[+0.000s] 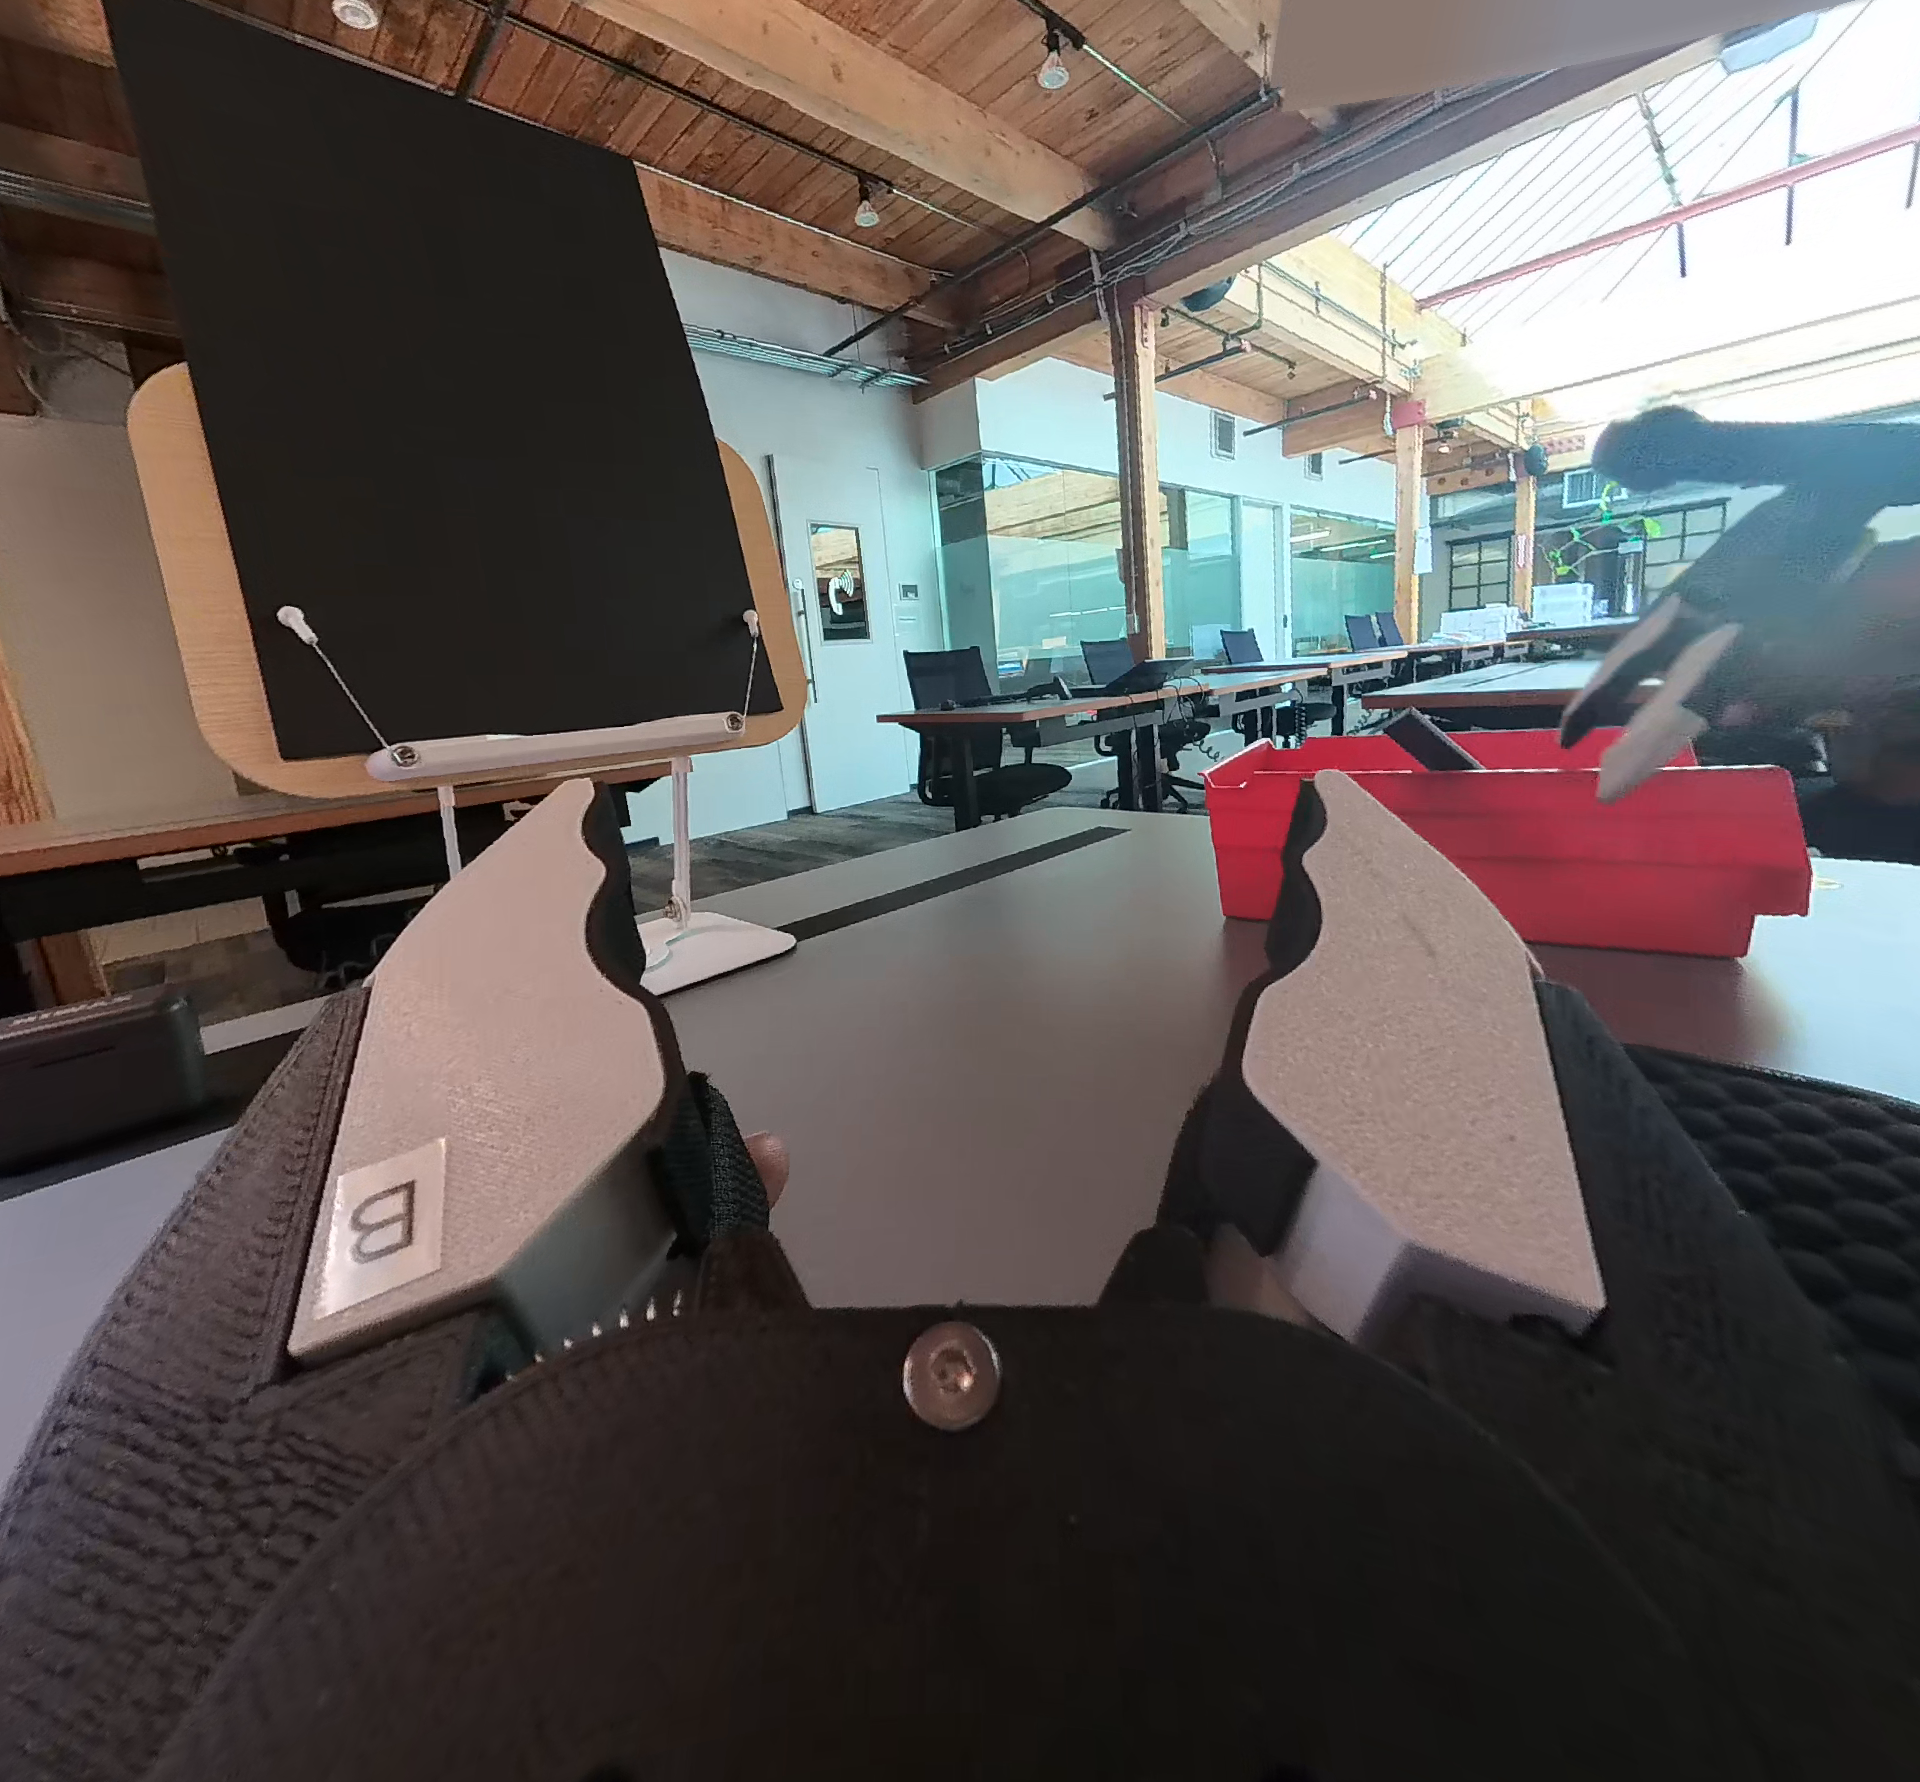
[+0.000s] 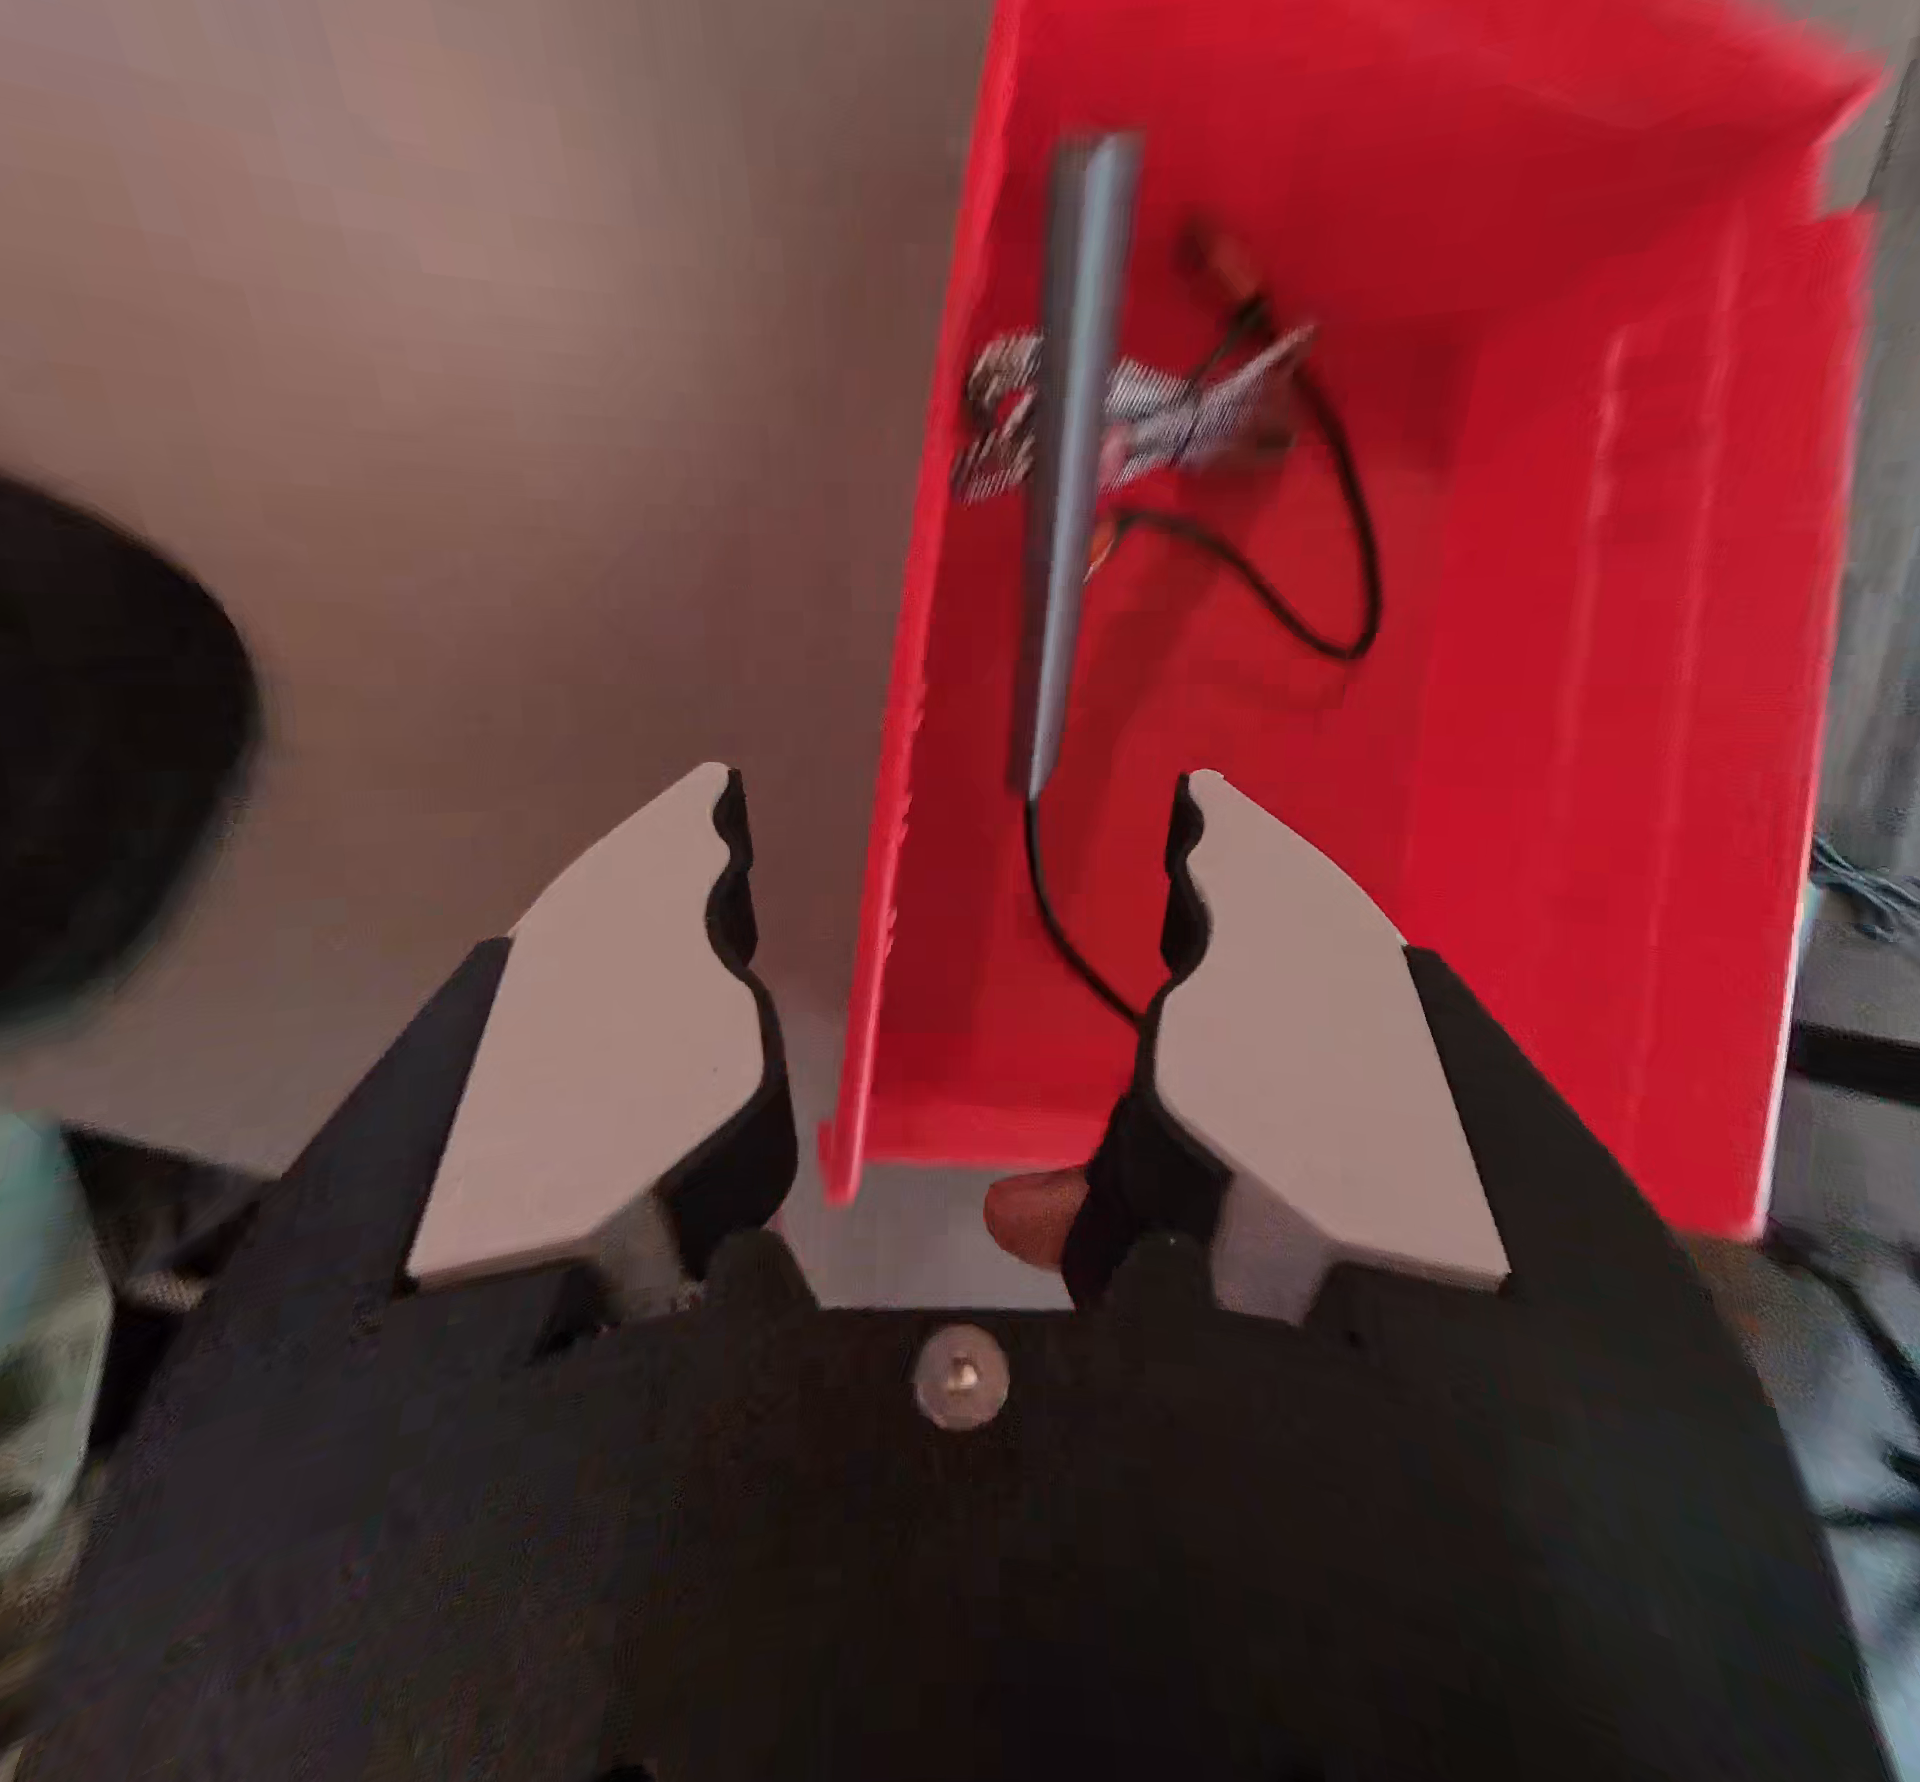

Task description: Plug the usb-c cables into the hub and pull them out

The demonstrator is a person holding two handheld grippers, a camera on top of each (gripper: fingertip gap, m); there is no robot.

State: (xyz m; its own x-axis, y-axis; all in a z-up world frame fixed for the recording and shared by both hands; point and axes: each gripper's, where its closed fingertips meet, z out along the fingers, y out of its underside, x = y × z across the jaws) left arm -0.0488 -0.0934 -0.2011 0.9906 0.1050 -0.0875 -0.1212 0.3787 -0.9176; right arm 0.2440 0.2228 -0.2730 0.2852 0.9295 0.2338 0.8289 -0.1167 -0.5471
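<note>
**Reaching into the red bin for the hub**

Step in hand, by judgement: only the fetching, nothing plugged yet. Inside the red bin [image 2: 1455,506], a slim grey hub [image 2: 1075,444] leaning on edge near the left wall, with a thin black cable [image 2: 1340,527] looping beside it and a braided grey cable [image 2: 1143,407] bunched under it. Above the near end of the bin, the right tool [image 2: 961,787] hanging spread wide, pinching nothing; picture blurred, so connector details not clear. Well to the left of the bin, over the dark bench [image 1: 935,1057], the left tool [image 1: 951,797] also spread and empty. Next move likely: lowering the right tool into the bin, closing across the hub's thin sides, lifting it out without snagging the cables.
</note>
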